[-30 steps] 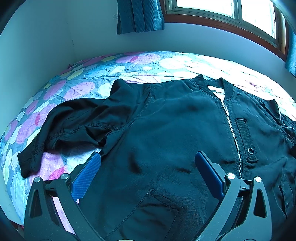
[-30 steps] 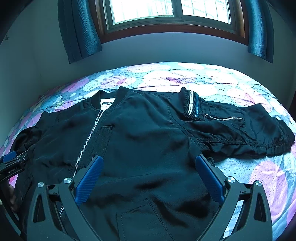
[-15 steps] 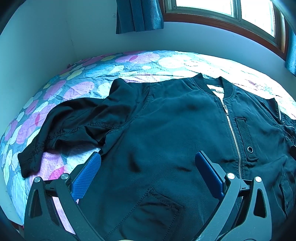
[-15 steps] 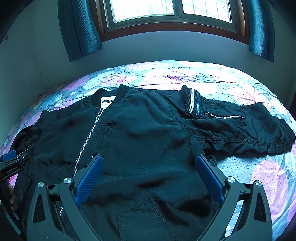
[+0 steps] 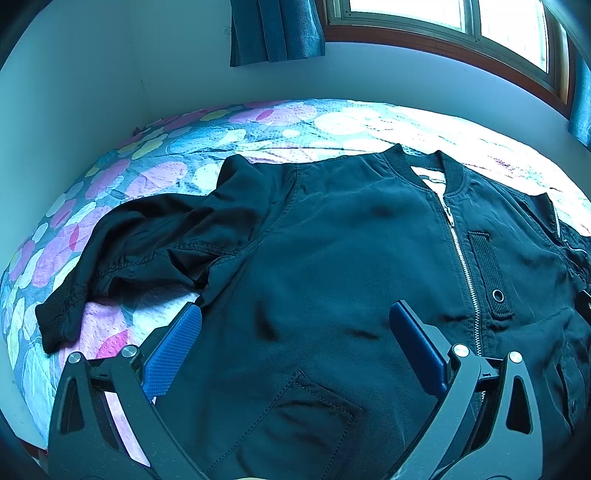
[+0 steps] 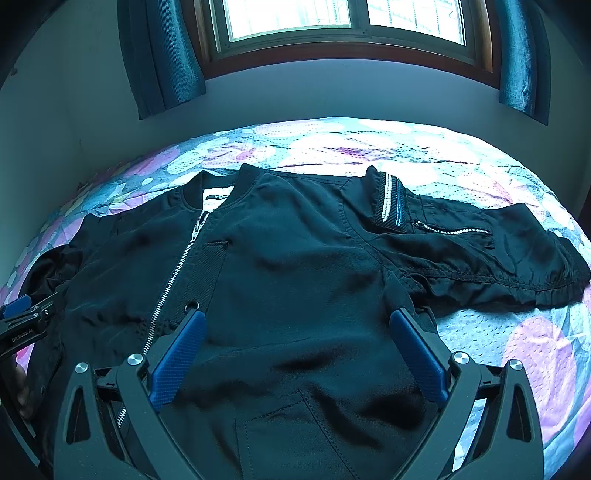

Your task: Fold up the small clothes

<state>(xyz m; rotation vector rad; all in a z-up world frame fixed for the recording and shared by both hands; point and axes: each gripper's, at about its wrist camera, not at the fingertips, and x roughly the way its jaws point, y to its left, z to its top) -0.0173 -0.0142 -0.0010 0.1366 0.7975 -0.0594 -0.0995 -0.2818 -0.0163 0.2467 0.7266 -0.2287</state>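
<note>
Bedroom setting: floral bedspread [image 6: 443,155] beneath a curtained window [image 6: 343,26], serving as the folding surface. Item 1: black zip jacket [image 5: 351,251], laid front-up and zipped, collar toward the window, both sleeves spread sideways off the body, presumably flattened ready for the first fold; folding not yet begun, by the look of it. Item 2: left gripper [image 5: 295,332], jaws spread wide, gripping nothing, poised over the jacket's lower front, its outer finger near the armpit of the near sleeve [image 5: 122,258]. Item 3: right gripper [image 6: 295,332], likewise wide apart and empty, over the jacket's other front panel, the zip-pocket sleeve [image 6: 480,251] lying just beyond its outer finger.
</note>
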